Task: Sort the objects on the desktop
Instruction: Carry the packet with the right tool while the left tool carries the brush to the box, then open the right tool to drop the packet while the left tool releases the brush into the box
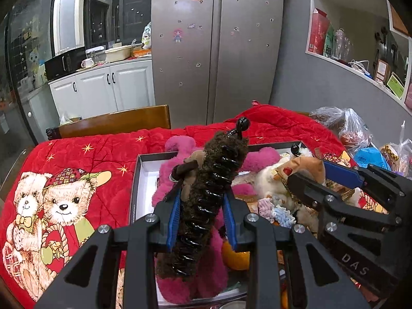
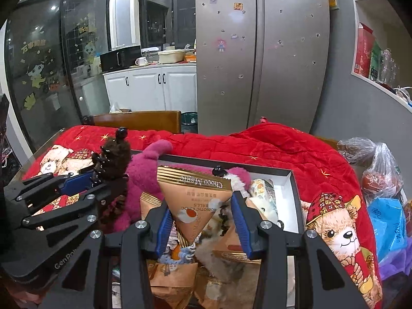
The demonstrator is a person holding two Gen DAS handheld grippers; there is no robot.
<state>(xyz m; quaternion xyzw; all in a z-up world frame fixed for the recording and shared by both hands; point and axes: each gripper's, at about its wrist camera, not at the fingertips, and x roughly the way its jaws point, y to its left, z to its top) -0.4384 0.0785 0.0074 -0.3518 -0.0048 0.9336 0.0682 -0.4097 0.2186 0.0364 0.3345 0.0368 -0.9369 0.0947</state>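
Both claws are loaded above the white-lined box [image 2: 284, 188] — the left gripper [image 1: 202, 221] clenches a brown furry hair claw [image 1: 208, 206], the right gripper [image 2: 203, 221] a triangular Choco Magic snack pouch [image 2: 195, 200]. Each hangs clear over the pink plush [image 1: 177, 177] inside — likely so one kind is sorted out from the pile.

Both wrist cameras look forward and downward along their own fingers, close above the box [image 1: 137, 180] (each also catches the other gripper); they share the fridge [image 2: 260, 51] and red quilt [image 1: 103, 154].

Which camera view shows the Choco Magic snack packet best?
The right wrist view: the Choco Magic packet sits between the right gripper, label readable. The left wrist view shows only a corner of it.
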